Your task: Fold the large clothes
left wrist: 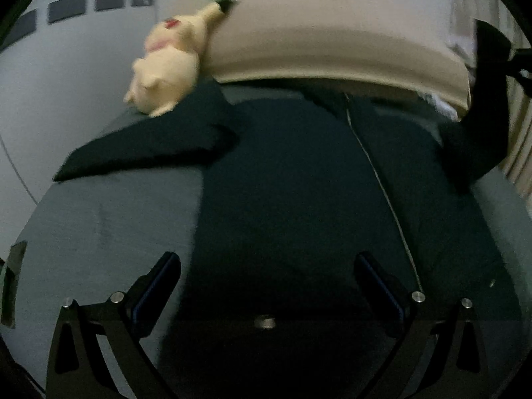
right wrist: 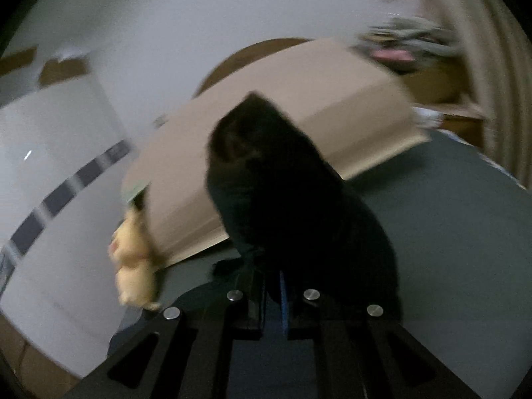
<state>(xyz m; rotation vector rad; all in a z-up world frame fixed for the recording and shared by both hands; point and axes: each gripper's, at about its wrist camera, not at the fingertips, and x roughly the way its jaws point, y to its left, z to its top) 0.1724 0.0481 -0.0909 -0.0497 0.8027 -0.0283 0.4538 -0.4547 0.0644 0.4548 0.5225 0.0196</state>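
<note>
Folding barely begun, we judge: our right hand-held gripper (right wrist: 272, 294) pinches a sleeve of the dark jacket (left wrist: 292, 179) and lifts it off the bed (left wrist: 109, 232), while our left hand-held gripper (left wrist: 267, 266) hovers spread above it.

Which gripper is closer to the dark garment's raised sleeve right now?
Right. The right gripper is shut on the dark garment at that lifted sleeve; the left gripper hangs open above the garment's body.
</note>
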